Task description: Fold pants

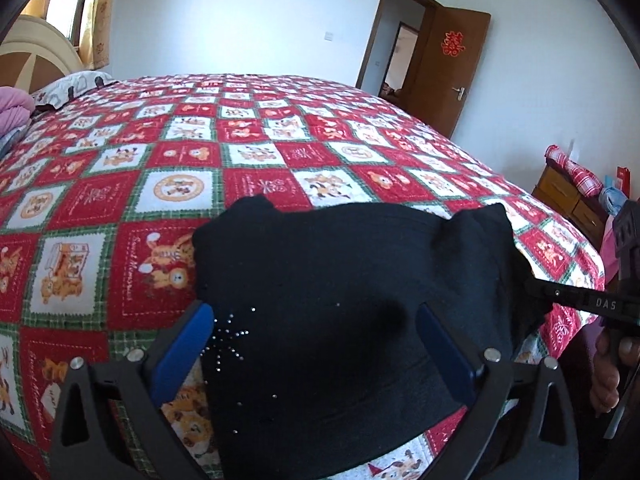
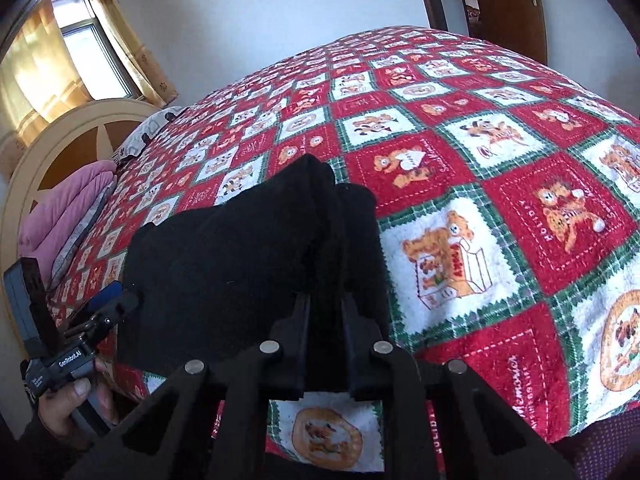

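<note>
The right claw [image 2: 326,320] is clenching the black pants [image 2: 248,264] while the left claw [image 1: 316,344] is hovering released, needing an edge grip before lifting evenly.

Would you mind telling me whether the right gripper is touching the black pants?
Touching. In the right wrist view the right gripper has its fingers nearly closed, pinching a fold of the black pants between them.

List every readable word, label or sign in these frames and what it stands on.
"DAS": black right gripper, on its finger.
"GenRobot.AI": black left gripper, on its body.
"Holiday": red-and-white bear-print quilt, on a red square.
Red paper double-happiness sign: brown wooden door.
Other quilt lettering: too blurred to read.
</note>
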A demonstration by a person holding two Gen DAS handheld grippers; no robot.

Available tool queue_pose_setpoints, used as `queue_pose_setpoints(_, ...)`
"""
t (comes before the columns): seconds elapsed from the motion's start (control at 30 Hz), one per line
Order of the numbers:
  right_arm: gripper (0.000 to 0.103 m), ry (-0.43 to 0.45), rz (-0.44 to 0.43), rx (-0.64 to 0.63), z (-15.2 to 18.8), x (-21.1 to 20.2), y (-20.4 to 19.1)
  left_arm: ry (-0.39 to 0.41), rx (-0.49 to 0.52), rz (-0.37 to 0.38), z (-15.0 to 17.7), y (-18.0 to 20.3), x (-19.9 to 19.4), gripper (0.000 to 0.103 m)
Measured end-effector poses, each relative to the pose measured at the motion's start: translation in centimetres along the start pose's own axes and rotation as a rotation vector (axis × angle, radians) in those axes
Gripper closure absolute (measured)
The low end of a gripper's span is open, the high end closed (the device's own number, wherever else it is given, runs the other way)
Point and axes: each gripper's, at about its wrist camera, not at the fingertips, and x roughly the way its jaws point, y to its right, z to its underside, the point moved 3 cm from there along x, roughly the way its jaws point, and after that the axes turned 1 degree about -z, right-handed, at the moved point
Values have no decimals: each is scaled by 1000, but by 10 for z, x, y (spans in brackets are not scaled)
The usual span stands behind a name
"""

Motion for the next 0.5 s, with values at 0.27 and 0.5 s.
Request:
queue_pose_setpoints(0.27, 89, -14, 30, 37, 5, -1, 8, -17, 12, -19, 8, -6, 12, 0)
queue_pose_setpoints(0.5, 68, 32, 105, 73, -2, -10, 16, -8, -17, -15, 7, -9, 10, 0)
